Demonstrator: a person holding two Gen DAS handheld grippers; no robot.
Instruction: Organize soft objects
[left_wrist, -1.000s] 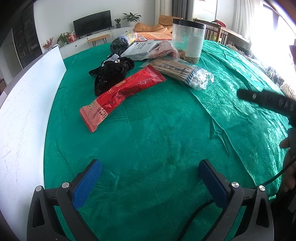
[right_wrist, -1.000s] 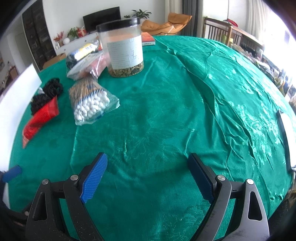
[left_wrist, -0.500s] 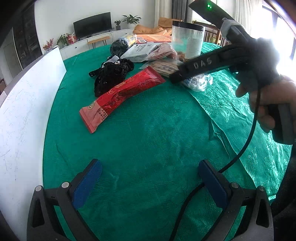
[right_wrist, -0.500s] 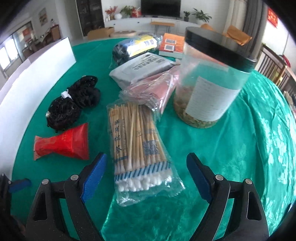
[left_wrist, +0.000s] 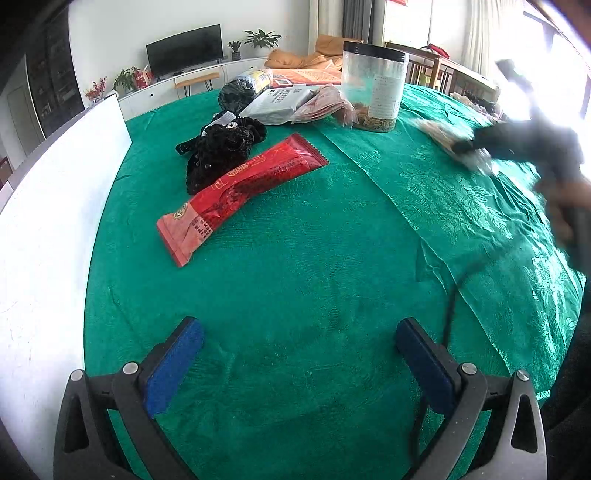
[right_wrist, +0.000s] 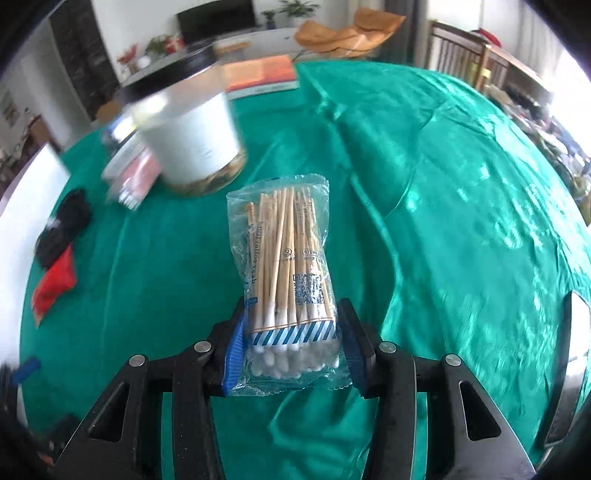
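Note:
A clear bag of cotton swabs (right_wrist: 288, 280) with wooden sticks sits between the blue pads of my right gripper (right_wrist: 293, 345), whose jaws are closing and press on the bag's cotton end; the bag hangs above the green cloth. In the left wrist view the same bag (left_wrist: 443, 138) shows blurred at the right, with the right gripper (left_wrist: 517, 144) and a hand on it. My left gripper (left_wrist: 299, 354) stands open and holds nothing over the green tablecloth (left_wrist: 295, 258). A red snack packet (left_wrist: 240, 184) and a black mesh bundle (left_wrist: 218, 151) lie ahead of it.
A clear jar with a black lid (left_wrist: 373, 88) stands at the back, beside a grey pouch (left_wrist: 280, 103), a pink packet (left_wrist: 321, 107) and a dark roll (left_wrist: 240, 88). A white board (left_wrist: 44, 206) borders the table's left side. A cable (left_wrist: 450, 306) trails across the cloth.
My right gripper has shut on the cotton swab bag, lifted it off the cloth and carried it to the right, away from the jar. The left gripper has kept still.

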